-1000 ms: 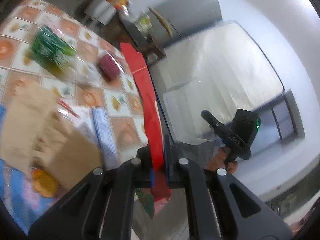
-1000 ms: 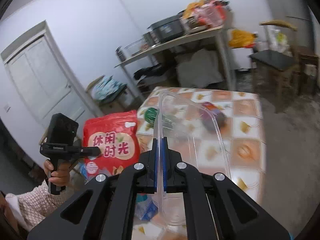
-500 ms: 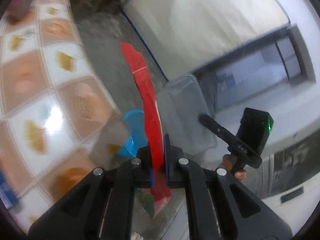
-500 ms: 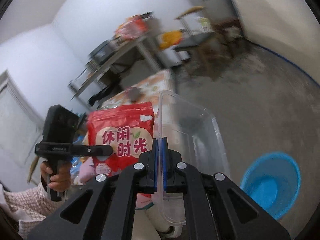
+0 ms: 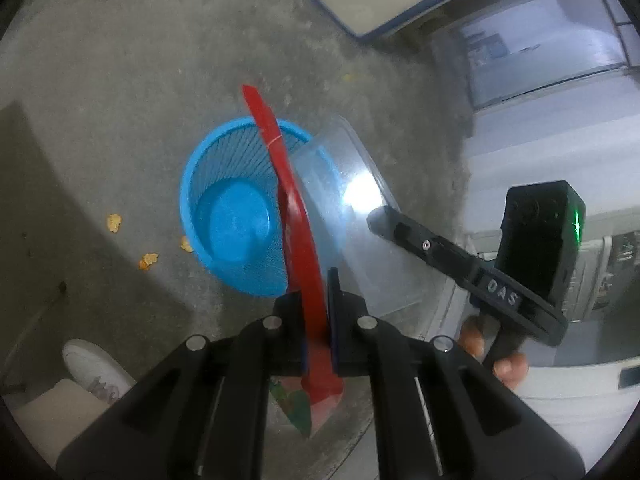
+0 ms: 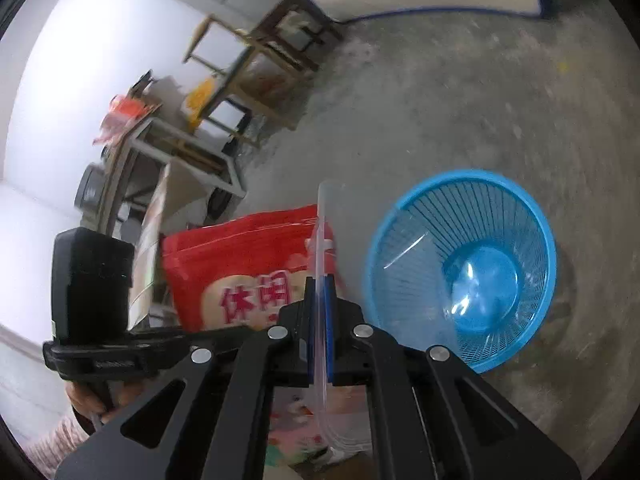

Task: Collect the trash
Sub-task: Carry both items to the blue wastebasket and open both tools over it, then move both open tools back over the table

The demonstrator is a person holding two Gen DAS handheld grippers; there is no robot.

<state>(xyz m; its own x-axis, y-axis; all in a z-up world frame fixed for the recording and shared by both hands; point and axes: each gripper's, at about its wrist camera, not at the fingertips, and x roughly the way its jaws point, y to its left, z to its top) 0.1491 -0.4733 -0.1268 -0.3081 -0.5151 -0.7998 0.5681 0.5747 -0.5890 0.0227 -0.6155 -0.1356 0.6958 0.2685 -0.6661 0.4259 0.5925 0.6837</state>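
Observation:
My left gripper is shut on a red snack bag, seen edge-on and standing over a blue slatted basket on the concrete floor. The same red snack bag shows its printed face in the right wrist view, left of my right gripper. That gripper is shut on the rim of a clear plastic container, which hangs over the blue basket. From the left wrist, the clear container overlaps the basket's right rim, held by the other gripper.
Orange crumbs lie on the floor left of the basket. A white shoe is at the lower left. Wooden chairs and a cluttered metal table stand by the far wall. A hand grips the other handle.
Both grippers swung away from the tiled table and down toward the floor. The blue basket came into view and now sits under the bag and the container.

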